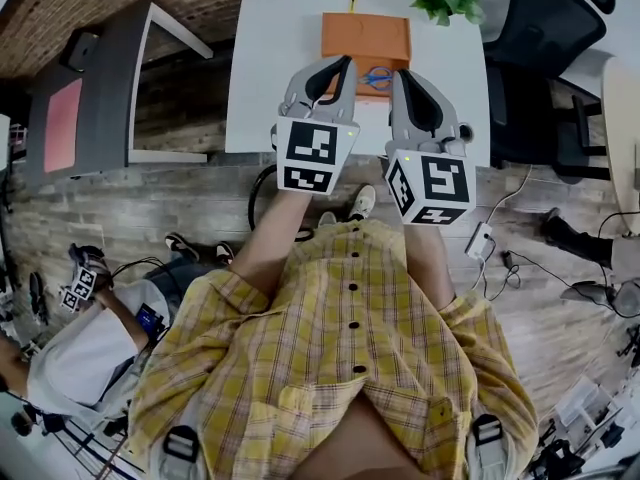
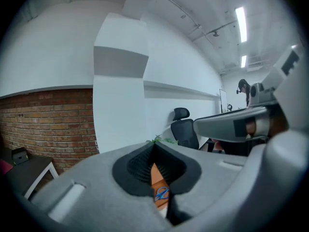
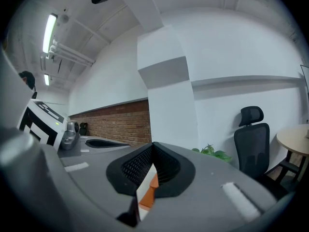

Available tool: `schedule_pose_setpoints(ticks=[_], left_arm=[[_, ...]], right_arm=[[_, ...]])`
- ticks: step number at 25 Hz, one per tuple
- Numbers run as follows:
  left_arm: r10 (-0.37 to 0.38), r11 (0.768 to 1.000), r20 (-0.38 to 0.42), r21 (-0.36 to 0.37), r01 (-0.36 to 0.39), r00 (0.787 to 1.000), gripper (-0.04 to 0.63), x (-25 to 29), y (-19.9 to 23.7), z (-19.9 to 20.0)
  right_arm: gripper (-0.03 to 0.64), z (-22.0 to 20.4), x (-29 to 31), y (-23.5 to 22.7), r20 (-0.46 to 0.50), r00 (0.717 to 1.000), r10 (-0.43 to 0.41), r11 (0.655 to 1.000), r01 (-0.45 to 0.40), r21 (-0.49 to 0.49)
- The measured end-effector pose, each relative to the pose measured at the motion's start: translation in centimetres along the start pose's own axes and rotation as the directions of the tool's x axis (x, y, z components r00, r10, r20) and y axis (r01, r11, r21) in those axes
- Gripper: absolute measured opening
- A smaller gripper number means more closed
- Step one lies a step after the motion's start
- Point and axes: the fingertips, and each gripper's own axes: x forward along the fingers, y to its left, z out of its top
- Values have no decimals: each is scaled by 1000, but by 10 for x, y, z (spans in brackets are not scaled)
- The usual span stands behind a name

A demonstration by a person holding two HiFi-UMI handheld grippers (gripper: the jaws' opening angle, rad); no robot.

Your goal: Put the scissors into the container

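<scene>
Scissors [image 1: 377, 78] lying inside container [image 1: 366, 38] on counter [image 1: 270, 68]. Left claw [image 1: 346, 62] and right claw [image 1: 402, 73] hanging at container's near side, both pressed together, empty.

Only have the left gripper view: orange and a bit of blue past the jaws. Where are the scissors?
Observer: Head view shows the blue scissors lying in the orange container on the white table.
Operator: Right gripper holding anything?
Observer: No. The right gripper has its jaws together with nothing between them.
Operator: Anyone nearby?
Observer: Yes, a second person in a white shirt, low at the wearer's left.
</scene>
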Motion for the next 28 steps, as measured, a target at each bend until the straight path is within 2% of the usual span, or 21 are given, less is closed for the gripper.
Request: schedule_pose_setpoints(ticks=[10,28], left_arm=[[51,999,99,-15,-50,994,3,-24,-9,33],[72,997,186,-17,-70,980,3,-47,-20,60]], right_arm=[[2,17,-9,1,34,999,6,1000,-6,-9],[2,37,-23,6,84,996,19,999,-16,-39]])
